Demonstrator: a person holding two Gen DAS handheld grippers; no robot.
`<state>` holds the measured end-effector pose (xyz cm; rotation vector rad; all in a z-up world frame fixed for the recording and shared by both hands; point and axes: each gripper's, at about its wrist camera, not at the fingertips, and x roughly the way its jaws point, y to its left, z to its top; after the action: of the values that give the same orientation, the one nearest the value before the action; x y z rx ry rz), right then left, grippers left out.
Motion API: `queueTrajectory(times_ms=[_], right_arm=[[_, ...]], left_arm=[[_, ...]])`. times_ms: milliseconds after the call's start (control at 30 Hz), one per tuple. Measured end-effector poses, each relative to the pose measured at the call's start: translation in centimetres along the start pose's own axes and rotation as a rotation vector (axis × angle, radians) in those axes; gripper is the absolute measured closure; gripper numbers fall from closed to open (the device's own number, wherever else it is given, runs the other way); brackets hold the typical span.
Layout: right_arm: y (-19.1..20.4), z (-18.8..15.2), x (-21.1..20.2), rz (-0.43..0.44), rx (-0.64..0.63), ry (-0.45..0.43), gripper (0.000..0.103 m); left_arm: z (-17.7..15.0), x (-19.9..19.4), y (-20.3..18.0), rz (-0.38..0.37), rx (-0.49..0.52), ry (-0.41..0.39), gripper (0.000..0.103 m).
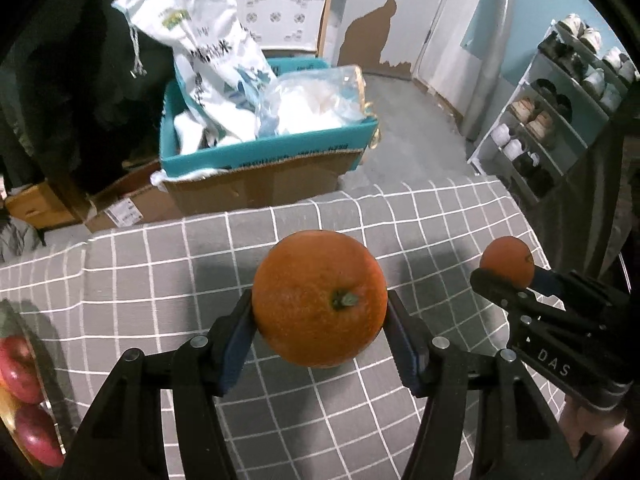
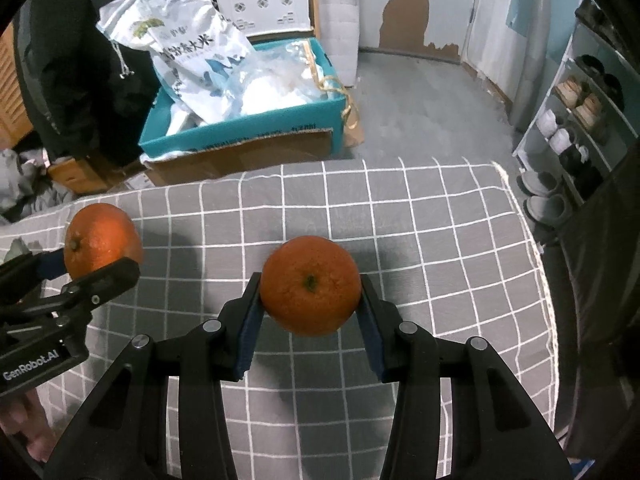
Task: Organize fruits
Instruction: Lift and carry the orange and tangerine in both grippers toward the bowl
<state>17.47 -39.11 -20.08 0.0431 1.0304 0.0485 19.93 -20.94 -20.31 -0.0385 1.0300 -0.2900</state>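
A large orange [image 1: 320, 298] with a green stem hangs above the grey checked tablecloth [image 1: 160, 272], and my left gripper [image 1: 320, 320] is shut on it, blue pads pressing both sides. A smaller orange [image 2: 310, 286] is clamped in my right gripper [image 2: 311, 300], also lifted off the cloth [image 2: 440, 240]. Each view shows the other gripper at its edge: the right gripper [image 1: 510, 280] with the smaller orange [image 1: 507, 260], the left gripper [image 2: 86, 268] with the large orange [image 2: 103, 240]. Red apples [image 1: 18, 364] lie in a clear container at the far left.
Beyond the table's far edge stands a teal cardboard box [image 1: 264, 152] stuffed with white bags, with brown boxes beneath. A white shoe rack [image 1: 552, 120] stands at the right on the grey floor. A person's hand [image 2: 24, 432] shows under the left gripper.
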Motion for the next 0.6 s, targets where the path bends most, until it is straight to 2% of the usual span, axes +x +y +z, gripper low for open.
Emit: queueTrajectory(times_ms=[600], right_arm=[[4.3, -0.2, -7.9, 0.032, -0.082, -0.126, 0.059]], left_arm=[[-1.6, -9.3, 2.7, 0.038, 0.016, -0.117, 0.040]])
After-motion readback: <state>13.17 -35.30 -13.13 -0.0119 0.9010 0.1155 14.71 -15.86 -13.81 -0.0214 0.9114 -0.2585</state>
